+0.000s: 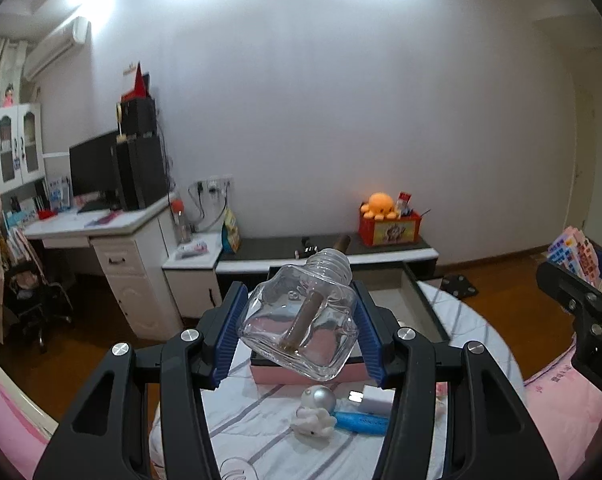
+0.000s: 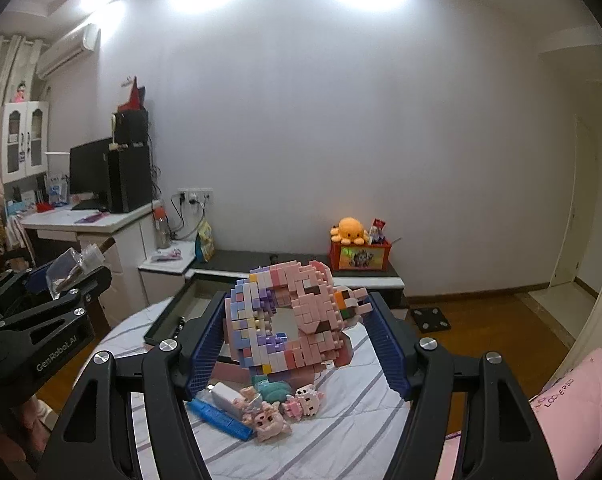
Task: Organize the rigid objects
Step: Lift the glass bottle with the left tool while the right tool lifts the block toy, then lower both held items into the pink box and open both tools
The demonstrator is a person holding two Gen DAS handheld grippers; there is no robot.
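Clear glass fills the middle of the left wrist view: a square-bodied bottle (image 1: 301, 316) with a threaded neck and a brown tube inside is clamped, tilted, between the blue pads (image 1: 229, 332) of the left hand-held gripper (image 1: 299, 328), lifted above the round table (image 1: 461, 320) and its striped cloth. Directly below it a pink box (image 1: 277, 374) with a dark inside lies on the cloth. Nearer the camera lie a silver-and-white figure (image 1: 317, 410), a blue flat case (image 1: 361, 422) and a white charger (image 1: 375, 400), close together. Beyond the table's far edge an open dark drawer (image 1: 417, 296) juts from the low cabinet (image 1: 381, 258), narrowing the gap there. At the right edge, the right hand-held gripper (image 1: 581, 300) carries a pastel brick model (image 1: 577, 256), well apart from the bottle.

In the right wrist view, the brick model (image 2: 289, 316), a pink, lilac and blue ring, is gripped between this gripper's blue pads (image 2: 203, 344), raised above the table (image 2: 361, 392). Beneath it the pink box (image 2: 225, 368) is mostly hidden. A cluster of small brick figures (image 2: 277, 412), the charger (image 2: 227, 394) and the blue case (image 2: 221, 416) crowd the cloth in front; to the right the cloth lies bare up to the rim. The left hand-held gripper (image 2: 65, 276) with the bottle (image 2: 73, 264) sits at the left, off the table's edge. A pink quilt (image 2: 573, 400) borders the table on the right.
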